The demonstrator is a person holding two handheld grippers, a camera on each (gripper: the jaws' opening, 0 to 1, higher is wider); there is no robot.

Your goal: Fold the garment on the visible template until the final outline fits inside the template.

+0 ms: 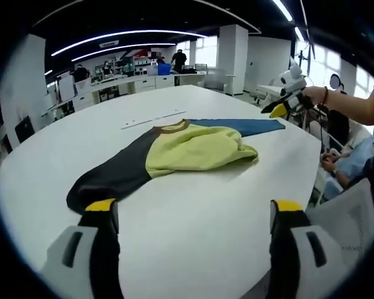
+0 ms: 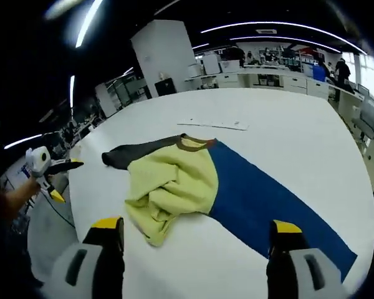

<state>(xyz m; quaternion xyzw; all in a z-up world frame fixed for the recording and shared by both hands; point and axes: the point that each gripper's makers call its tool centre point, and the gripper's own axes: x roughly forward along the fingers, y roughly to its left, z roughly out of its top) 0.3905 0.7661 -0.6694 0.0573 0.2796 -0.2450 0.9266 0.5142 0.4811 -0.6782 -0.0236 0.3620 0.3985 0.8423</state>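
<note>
A garment with a crumpled yellow-green body (image 1: 196,148), a dark grey sleeve (image 1: 109,177), a blue sleeve (image 1: 243,126) and a brown collar (image 1: 171,128) lies spread on the white table (image 1: 193,249). My left gripper (image 1: 195,208) hovers open just short of the grey sleeve's end, holding nothing. A hand holds my right gripper (image 1: 280,109) off the table's right edge, past the blue sleeve. From the right gripper view the yellow-green body (image 2: 171,187) is bunched between the grey sleeve (image 2: 134,152) and the blue sleeve (image 2: 268,205). My right gripper (image 2: 196,227) stands open and empty there. The left gripper (image 2: 53,168) hangs beyond the table's left edge.
A thin pale strip (image 1: 153,118) lies on the table beyond the collar, the same strip (image 2: 212,123) in the right gripper view. Seated people (image 1: 343,156) are close to the table's right edge. Desks (image 1: 131,84), pillars and standing people fill the room behind.
</note>
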